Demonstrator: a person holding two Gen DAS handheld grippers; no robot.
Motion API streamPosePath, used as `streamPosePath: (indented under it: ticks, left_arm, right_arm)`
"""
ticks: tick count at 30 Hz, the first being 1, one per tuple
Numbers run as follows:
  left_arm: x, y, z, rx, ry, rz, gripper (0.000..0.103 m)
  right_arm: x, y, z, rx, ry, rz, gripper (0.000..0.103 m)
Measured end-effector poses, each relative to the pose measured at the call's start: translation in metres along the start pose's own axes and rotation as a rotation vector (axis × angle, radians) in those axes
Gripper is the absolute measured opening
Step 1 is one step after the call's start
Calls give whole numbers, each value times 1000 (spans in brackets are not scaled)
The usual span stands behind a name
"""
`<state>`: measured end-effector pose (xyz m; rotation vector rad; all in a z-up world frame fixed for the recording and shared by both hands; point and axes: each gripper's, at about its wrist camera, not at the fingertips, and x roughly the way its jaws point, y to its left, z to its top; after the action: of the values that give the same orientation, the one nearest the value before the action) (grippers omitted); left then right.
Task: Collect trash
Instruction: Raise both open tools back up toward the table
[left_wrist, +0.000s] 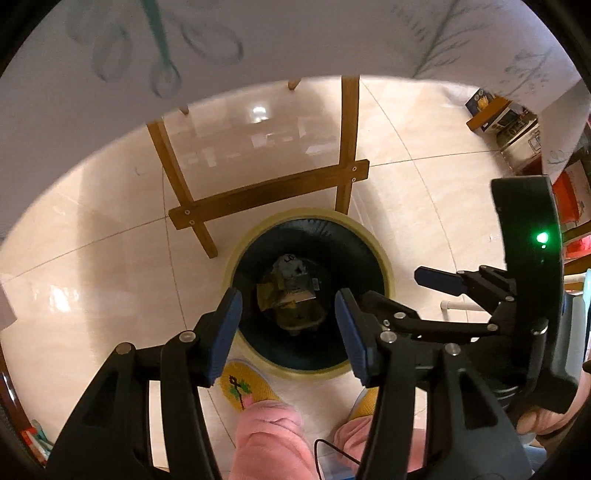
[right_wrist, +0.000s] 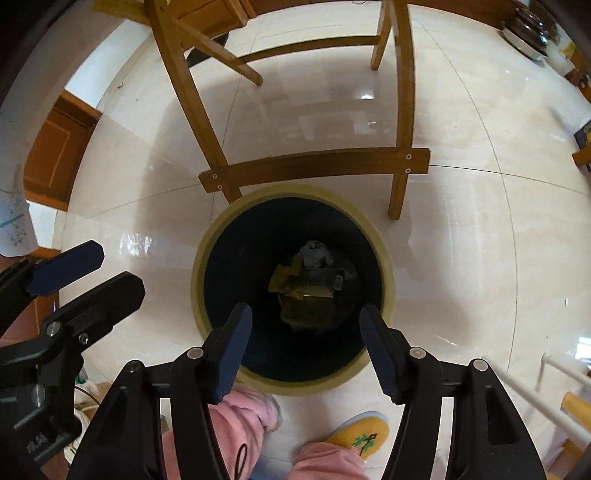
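Observation:
A round trash bin (left_wrist: 382, 264) with a pale yellow rim and a black liner stands on the tiled floor, seen from above in both views (right_wrist: 201, 254). At its bottom lies crumpled trash (left_wrist: 290, 291): yellowish wrappers, a white wad and a piece with a barcode (right_wrist: 314, 284). My left gripper (left_wrist: 288, 325) points down over the bin mouth, open, with nothing between its blue pads. My right gripper (right_wrist: 306, 343) hangs over the same bin, open and empty. Each gripper shows at the side of the other's view: the right one (left_wrist: 439, 282), the left one (right_wrist: 66, 266).
A wooden chair (left_wrist: 269, 192) stands just behind the bin, its crossbar (right_wrist: 314, 166) close to the rim. A person's pink trouser legs (left_wrist: 269, 435) and yellow slippers (right_wrist: 360, 432) are right before the bin. A patterned white tablecloth (left_wrist: 295, 37) hangs at the top; boxes (left_wrist: 502, 118) sit far right.

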<state>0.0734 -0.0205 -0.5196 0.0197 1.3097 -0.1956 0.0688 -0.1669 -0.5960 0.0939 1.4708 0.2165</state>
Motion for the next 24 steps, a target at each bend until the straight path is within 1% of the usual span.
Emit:
streamPosePath:
  ticks: [3, 6, 9, 13, 14, 18, 21, 24]
  left_arm:
    - [-27, -3, -4, -3, -8, 10, 49]
    - [-61, -5, -4, -26, -22, 9, 49]
    - [-102, -4, 0, -62, -43, 13, 49]
    - [-163, -5, 10, -95, -72, 14, 49]
    - [-179, -6, 12, -99, -88, 12, 49]
    - [-253, -17, 24, -97, -194, 5, 49]
    - [-299, -26, 33, -79, -249, 3, 49]
    - [-336, -34, 41, -64, -273, -1, 49]
  right_arm:
    - [-15, 6, -6, 17, -13, 1, 62]
    - [-47, 8, -11, 35, -25, 2, 62]
    - [-90, 10, -14, 56, -51, -2, 62]
    - [-169, 13, -14, 81, -105, -7, 62]
    - [-189, 14, -14, 84, -122, -4, 62]
    - [-263, 21, -11, 75, -188, 14, 62]
    - [-326, 30, -11, 41, -255, 24, 62]
    - [-381, 37, -12, 14, -311, 40, 62]
